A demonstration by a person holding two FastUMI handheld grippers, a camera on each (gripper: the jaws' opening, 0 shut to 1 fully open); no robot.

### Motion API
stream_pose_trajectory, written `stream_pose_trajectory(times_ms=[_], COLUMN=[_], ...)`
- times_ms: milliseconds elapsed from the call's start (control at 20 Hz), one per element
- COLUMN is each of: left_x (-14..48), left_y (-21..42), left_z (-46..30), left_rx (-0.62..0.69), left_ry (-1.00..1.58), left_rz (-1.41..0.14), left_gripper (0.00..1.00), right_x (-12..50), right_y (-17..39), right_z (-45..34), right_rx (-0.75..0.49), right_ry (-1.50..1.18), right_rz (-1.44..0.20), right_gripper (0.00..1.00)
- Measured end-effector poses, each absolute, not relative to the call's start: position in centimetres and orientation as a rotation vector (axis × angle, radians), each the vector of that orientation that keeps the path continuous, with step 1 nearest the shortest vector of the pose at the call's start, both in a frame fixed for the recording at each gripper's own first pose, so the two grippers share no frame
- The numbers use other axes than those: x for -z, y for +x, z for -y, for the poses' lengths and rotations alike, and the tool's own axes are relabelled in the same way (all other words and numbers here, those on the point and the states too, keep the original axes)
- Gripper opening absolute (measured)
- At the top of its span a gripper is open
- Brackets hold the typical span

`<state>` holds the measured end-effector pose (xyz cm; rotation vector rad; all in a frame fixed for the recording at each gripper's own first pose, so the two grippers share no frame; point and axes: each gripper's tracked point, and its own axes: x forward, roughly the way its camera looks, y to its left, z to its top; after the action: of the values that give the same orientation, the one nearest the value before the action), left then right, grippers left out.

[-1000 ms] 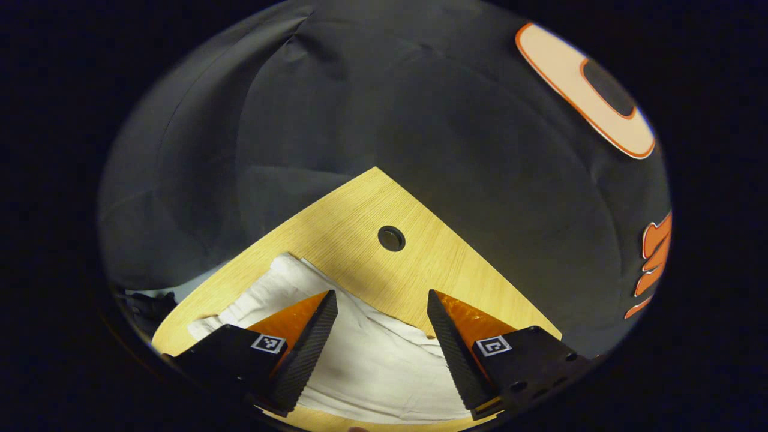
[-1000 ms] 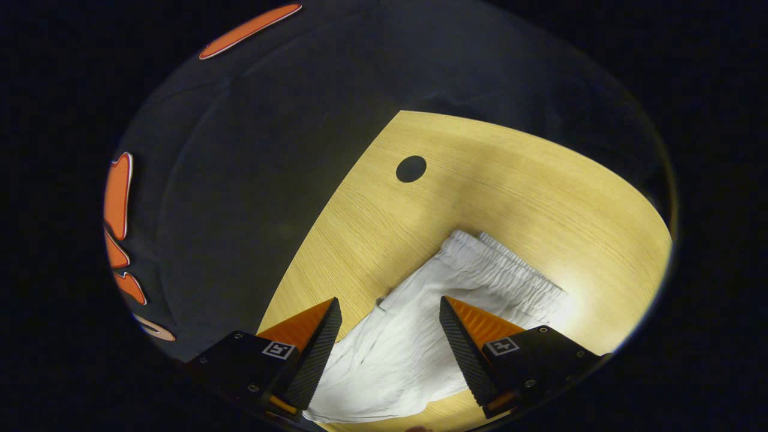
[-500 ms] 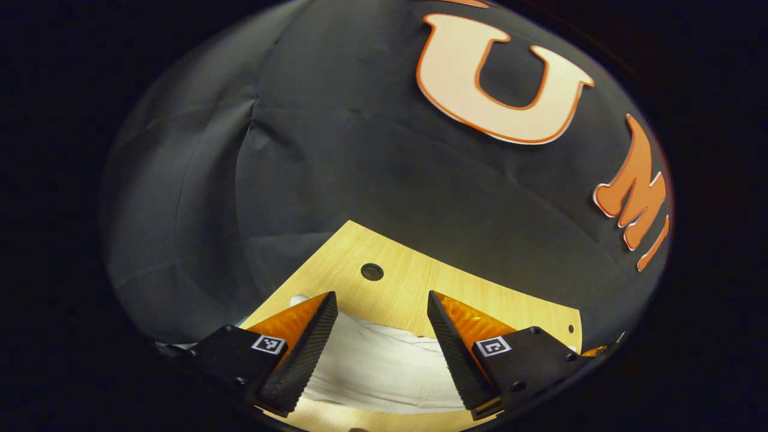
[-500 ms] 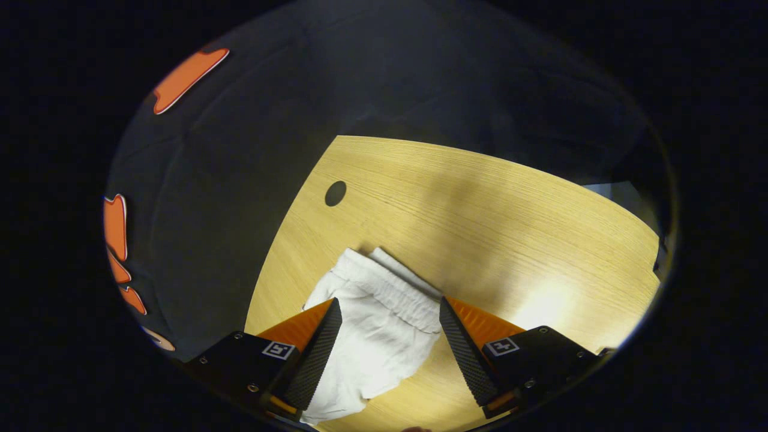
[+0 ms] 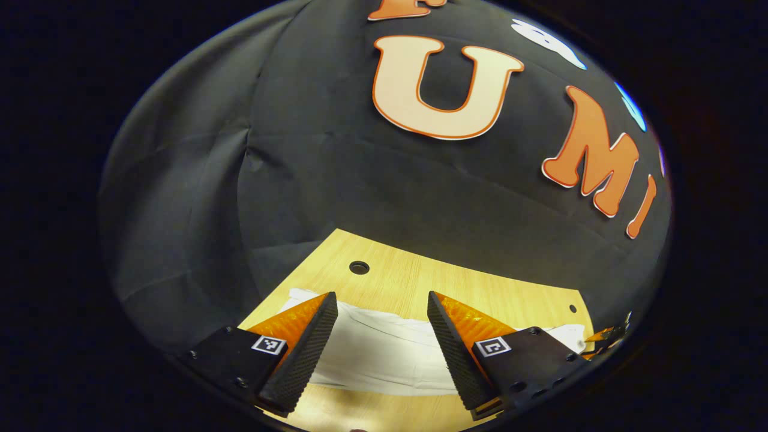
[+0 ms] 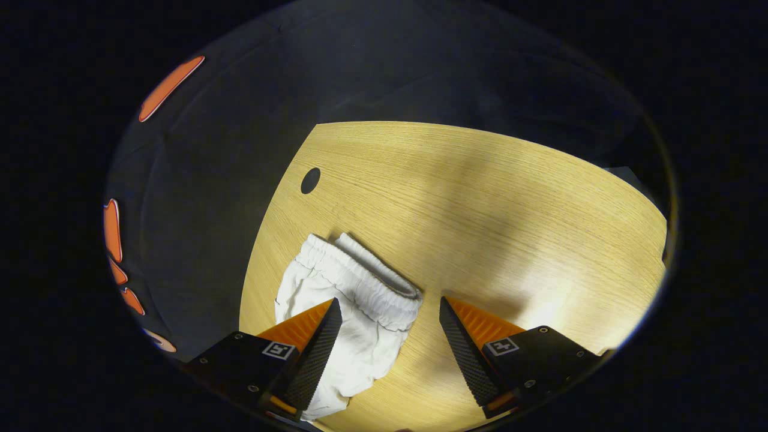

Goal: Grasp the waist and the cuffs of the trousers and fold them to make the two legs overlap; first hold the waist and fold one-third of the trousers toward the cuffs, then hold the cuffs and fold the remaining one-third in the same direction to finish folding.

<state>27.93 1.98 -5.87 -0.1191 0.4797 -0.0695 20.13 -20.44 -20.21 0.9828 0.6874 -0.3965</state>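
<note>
My left tongs stand apart with nothing between them, hovering over the white trousers, which lie flat on the wooden table. In the left gripper view the cloth runs as a low band across the gap between the fingers and on to the right, where a small patch of it shows past the right finger. A round hole in the tabletop sits beyond the trousers, and a much smaller hole lies near the table's right end. At the far right edge I can make out a bit of another device, too small to tell more.

My right tongs are also spread wide and grip nothing. The right gripper view gives me what the other does not: the gathered elastic waistband of the trousers, bunched in two ridges and lying just ahead of the left finger, with the fabric trailing back under it. The right finger hangs over bare table. The round hole shows well beyond the waistband, near the table's edge.
</note>
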Motion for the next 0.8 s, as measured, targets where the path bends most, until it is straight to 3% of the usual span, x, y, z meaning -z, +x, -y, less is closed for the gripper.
stream_pose_trajectory(times_ms=[150,250,350,450,600,700,800], left_x=[6.8,7.4,7.4,7.3,7.3,7.2,7.1], left_y=[27.3,27.5,27.6,27.5,27.5,27.4,27.4], left_z=[-1.6,-1.4,-1.6,-1.7,-1.8,-1.7,-1.6], left_rx=[0.057,0.049,0.032,0.018,-0.003,-0.006,-0.001], left_ry=[-0.112,-0.127,-0.131,-0.142,-0.139,-0.135,-0.136], left_rz=[-0.496,-0.514,-0.524,-0.531,-0.533,-0.53,-0.528], left_gripper=[0.98,0.99,0.99,0.99,0.99,0.99,0.99], right_x=[20.9,21.3,21.7,22.3,21.4,20.4,19.0], right_y=[20.7,21.1,21.2,21.0,21.9,21.5,21.1], right_z=[19.5,19.6,19.7,20.4,20.3,19.9,19.5], right_rx=[0.38,0.383,0.39,0.426,0.415,0.403,0.388], right_ry=[0.995,0.981,0.971,0.959,0.945,0.91,0.876], right_rz=[-0.718,-0.716,-0.718,-0.721,-0.691,-0.667,-0.642], right_gripper=[0.97,0.9,0.63,0.48,0.14,0.07,0.06])
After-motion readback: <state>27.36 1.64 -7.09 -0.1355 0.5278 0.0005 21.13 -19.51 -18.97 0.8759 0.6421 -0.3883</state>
